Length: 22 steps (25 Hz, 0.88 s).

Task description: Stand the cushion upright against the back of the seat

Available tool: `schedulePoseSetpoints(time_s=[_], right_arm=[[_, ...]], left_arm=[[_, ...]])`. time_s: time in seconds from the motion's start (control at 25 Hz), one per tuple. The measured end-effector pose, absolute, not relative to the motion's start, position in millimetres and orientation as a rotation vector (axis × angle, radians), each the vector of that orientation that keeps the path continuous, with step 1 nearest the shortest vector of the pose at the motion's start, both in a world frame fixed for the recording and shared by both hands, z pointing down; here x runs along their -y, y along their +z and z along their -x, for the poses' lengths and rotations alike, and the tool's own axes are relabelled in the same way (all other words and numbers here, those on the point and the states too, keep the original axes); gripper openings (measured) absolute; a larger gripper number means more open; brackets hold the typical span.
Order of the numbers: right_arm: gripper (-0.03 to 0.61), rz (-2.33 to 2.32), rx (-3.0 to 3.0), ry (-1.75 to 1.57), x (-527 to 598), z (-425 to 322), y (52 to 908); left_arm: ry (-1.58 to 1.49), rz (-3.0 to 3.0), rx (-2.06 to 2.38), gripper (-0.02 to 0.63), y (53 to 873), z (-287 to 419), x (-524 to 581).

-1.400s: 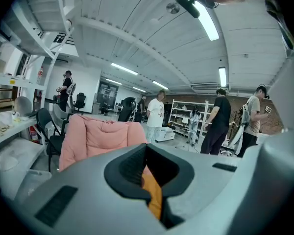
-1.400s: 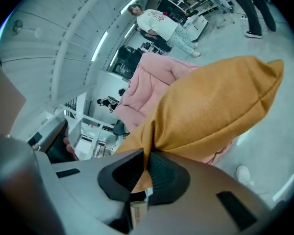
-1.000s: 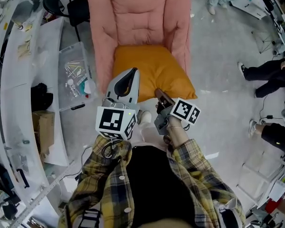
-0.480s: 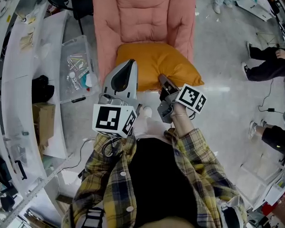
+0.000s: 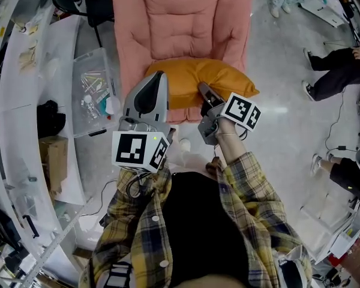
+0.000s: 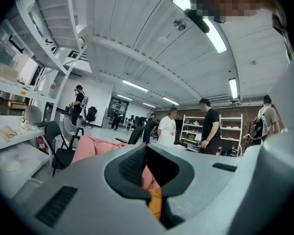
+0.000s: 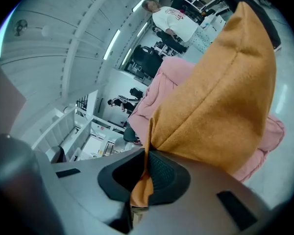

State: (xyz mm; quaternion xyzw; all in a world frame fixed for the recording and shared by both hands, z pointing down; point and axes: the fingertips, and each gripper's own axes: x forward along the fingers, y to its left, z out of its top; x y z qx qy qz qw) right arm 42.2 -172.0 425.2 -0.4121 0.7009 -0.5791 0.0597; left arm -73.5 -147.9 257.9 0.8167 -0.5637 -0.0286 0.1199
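Observation:
An orange cushion lies on the seat of a pink padded chair, its near edge lifted off the seat. My left gripper is at the cushion's near left corner. In the left gripper view its jaws are shut, with a strip of orange fabric pinched in the slit. My right gripper is shut on the near right edge. The right gripper view shows the cushion rising steeply from the jaws, with the pink chair behind it.
A clear bin of small parts sits on the floor left of the chair, beside a curved white bench and a cardboard box. A black chair stands at the top left. Seated people's legs are at the right.
Both grippers have moved toward the chair's back. The cushion's near edge has come up with them, so the cushion looks shorter from above.

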Motion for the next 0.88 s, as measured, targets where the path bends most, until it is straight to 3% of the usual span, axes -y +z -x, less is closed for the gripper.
schedulePoseSetpoints(time_s=[0.88], right_arm=[[0.031,1.271,-2.051,-1.839,414.9,-34.7,418.8]], left_arm=[[-0.111,-2.331,1.591,0.005,279.9,121.1,323.3]])
